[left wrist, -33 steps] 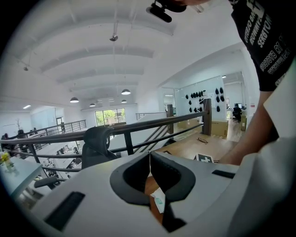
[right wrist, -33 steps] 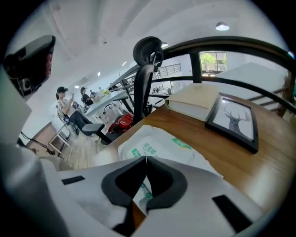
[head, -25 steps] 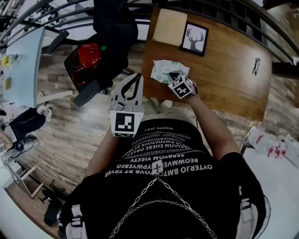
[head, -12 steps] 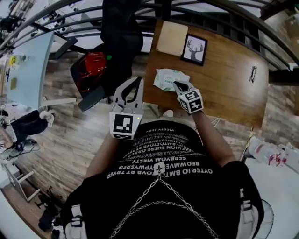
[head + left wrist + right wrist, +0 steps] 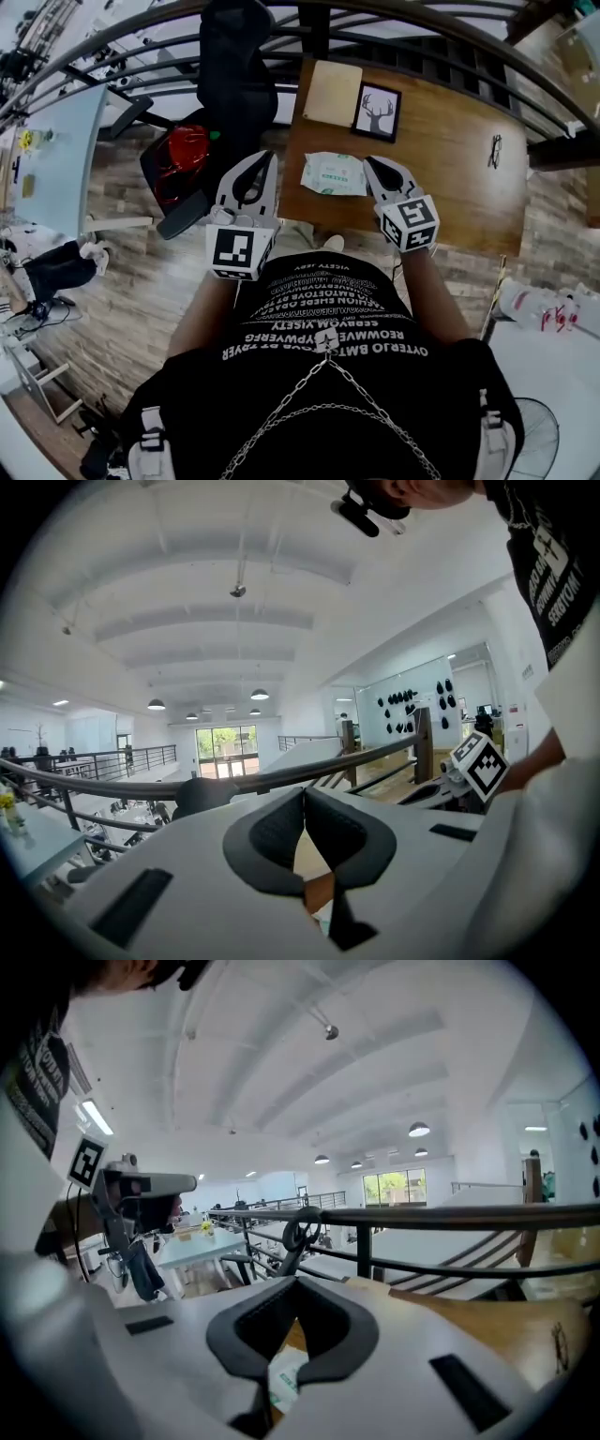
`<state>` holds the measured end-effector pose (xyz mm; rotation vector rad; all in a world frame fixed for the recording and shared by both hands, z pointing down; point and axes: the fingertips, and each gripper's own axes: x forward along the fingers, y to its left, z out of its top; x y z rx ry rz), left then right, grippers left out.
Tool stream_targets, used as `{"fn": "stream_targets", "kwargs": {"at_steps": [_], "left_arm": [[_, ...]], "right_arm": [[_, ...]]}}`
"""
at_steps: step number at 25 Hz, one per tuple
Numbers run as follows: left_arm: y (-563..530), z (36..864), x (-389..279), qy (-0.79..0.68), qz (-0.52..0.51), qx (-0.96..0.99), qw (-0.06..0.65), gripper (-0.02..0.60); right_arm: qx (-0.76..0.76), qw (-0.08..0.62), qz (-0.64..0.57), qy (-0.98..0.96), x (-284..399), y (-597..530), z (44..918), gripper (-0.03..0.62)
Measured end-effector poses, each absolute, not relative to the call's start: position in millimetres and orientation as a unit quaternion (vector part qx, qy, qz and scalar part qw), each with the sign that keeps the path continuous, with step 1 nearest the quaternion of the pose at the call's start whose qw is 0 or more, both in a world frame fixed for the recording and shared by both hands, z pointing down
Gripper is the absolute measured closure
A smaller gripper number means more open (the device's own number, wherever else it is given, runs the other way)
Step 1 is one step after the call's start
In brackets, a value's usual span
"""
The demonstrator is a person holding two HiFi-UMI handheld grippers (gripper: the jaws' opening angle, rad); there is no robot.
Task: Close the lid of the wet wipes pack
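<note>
Now wet wipes pack (image 5: 335,174) flat on table (image 5: 450,183), lid seemingly down; left tongs (image 5: 266,157), right tongs (image 5: 368,161) both clenched, empty.

1. Right of the wipes pack (image 5: 335,174), at 3 o'clock, the bench (image 5: 450,192) is bare as far as the glasses (image 5: 494,150).
2. A tan board (image 5: 332,94) at 12 o'clock and a framed picture (image 5: 377,112) at 1 o'clock block the far side.
3. Beyond them stands a railing (image 5: 317,26).
4. A chair (image 5: 234,75) crowds 10 o'clock.

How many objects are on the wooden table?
4: wet wipes pack at front edge, tan board back left, framed deer picture beside it, small dark object far right. The right gripper may hide more.
</note>
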<state>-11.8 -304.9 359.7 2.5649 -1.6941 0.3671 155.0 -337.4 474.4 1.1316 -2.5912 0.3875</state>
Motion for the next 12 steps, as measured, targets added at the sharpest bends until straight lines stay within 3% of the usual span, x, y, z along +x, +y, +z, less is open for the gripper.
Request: {"fn": "stream_targets", "kwargs": {"at_steps": [12], "left_arm": [[-318.8, 311.8, 27.2, -0.508, 0.083, 0.858, 0.0, 0.554]], "right_arm": [[0.428, 0.111, -0.014, -0.897, 180.5, -333.2, 337.6, 0.58]]}}
